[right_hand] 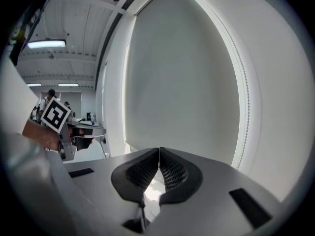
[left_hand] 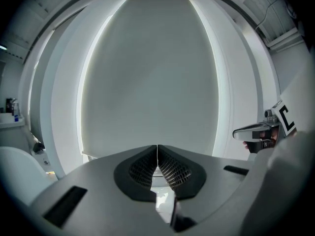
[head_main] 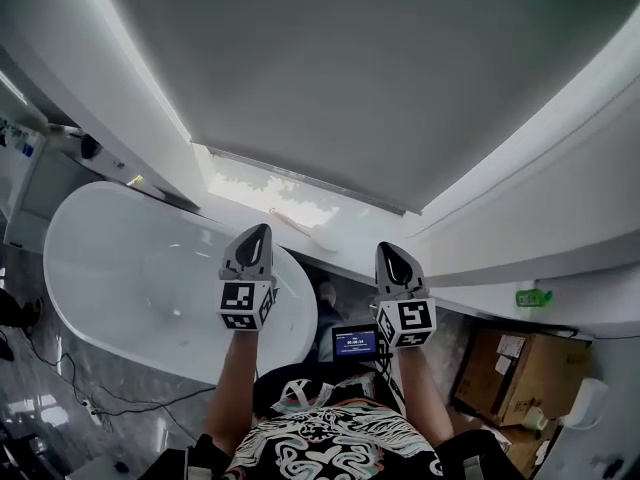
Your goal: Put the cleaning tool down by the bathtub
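1. Left gripper (left_hand: 157,150) and right gripper (right_hand: 159,154): two in all, held side by side before the drawn blind (head_main: 380,78). The jaws of both are together, with nothing between them.
2. Bathtub (head_main: 120,258): one, white, at lower left.
3. Cleaning tool: none shows in any view, so its weight, stiffness and best hold cannot be judged.
4. Cardboard box (head_main: 520,368): one, at lower right.

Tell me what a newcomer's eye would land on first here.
The left gripper and right gripper are held up side by side at mid-frame, both shut and empty. A big grey roller blind fills the top of the head view. The white bathtub sits at lower left.
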Available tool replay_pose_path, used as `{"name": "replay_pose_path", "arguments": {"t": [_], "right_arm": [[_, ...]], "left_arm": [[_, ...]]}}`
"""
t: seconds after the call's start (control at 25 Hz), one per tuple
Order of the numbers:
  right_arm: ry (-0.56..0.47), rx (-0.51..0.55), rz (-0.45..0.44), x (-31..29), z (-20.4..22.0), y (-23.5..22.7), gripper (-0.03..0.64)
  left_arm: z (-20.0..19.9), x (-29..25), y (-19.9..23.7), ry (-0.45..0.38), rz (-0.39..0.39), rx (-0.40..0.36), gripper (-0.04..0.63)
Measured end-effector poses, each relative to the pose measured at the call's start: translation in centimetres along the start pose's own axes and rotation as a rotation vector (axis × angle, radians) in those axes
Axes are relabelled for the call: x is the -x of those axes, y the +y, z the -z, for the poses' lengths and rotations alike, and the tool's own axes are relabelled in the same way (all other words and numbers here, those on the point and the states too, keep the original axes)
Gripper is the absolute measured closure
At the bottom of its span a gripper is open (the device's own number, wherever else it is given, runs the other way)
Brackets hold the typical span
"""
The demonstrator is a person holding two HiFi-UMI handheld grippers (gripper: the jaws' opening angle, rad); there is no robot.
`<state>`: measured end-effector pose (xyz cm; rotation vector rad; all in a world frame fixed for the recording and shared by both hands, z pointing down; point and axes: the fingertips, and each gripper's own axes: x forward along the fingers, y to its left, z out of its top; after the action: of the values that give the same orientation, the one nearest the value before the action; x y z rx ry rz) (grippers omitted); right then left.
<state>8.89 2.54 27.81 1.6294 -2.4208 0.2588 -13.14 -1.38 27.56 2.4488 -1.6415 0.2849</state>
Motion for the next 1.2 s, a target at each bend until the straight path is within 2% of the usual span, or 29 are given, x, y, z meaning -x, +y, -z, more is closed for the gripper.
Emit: {"name": "replay_pose_path", "arguments": {"t": [0.56, 1.2], "right_arm": [[-0.099, 0.036, 0.028, 3.6, -5.1, 0.8, 0.589], [-0.177, 0.045, 0.019, 5.3, -7.9, 2.2, 0.589]], "left_arm": [[-5.8, 4.4, -2.8, -0.109, 0.031, -0.05, 0.578], [-8.5, 6.7, -3.2, -0.181, 0.013, -0.075, 0.578]]}}
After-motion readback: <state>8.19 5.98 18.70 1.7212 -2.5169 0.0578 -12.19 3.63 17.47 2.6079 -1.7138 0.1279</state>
